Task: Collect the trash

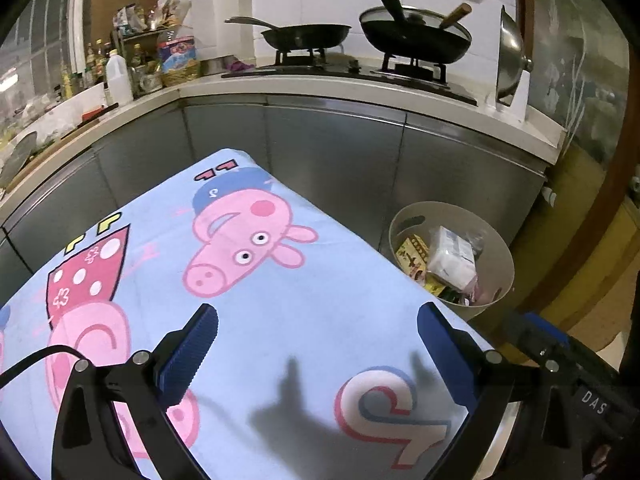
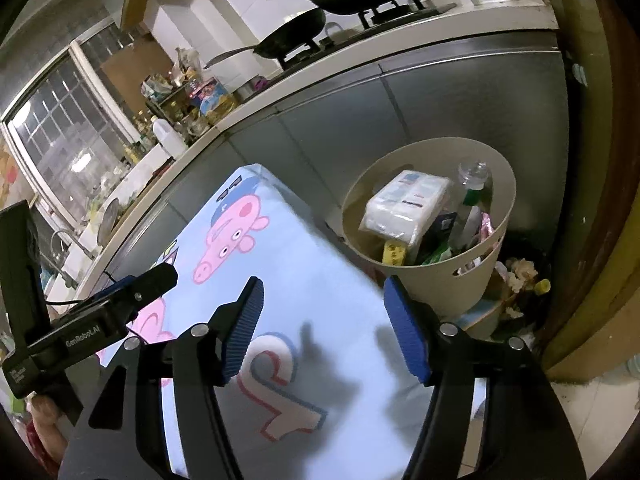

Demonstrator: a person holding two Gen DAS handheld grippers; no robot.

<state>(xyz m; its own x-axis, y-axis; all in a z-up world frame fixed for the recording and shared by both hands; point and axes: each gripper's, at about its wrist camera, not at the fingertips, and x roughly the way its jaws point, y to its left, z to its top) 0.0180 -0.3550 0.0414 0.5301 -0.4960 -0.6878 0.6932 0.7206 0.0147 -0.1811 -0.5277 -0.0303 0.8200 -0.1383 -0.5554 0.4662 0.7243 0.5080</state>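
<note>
Trash sits piled in the beige bin (image 2: 430,280) on the floor, tucked between the cloth-covered table's far right corner and the steel cabinet fronts (image 1: 332,152). On top of the heap lies a white plastic-wrapped pack (image 2: 406,204), tilted, with a clear bottle (image 2: 472,184) standing beside it against the bin's wall, and a yellow carton (image 1: 412,256) showing at the left side of the pile.

Both tools hover above the table, over its pale blue cartoon-pig cloth (image 1: 320,280). Left gripper (image 1: 318,354) is held low and pointing forward across the cloth, its blue ribbed pads (image 1: 188,356) spread wide with nothing between them; its shadow falls on the fabric just ahead. Right gripper (image 2: 324,328) hangs at the table's right edge, angled toward the bin, jaws likewise parted and empty, with the right pad (image 2: 406,328) lined up just in front of the bin's wall. From the right wrist camera, the left tool's black body shows off to the left, and a bit of the person's hand (image 2: 44,412) grips below it.

More litter lies on the floor behind the bin (image 2: 520,280). Beyond, two black pans (image 1: 308,36) rest on the stove burners along the counter.
</note>
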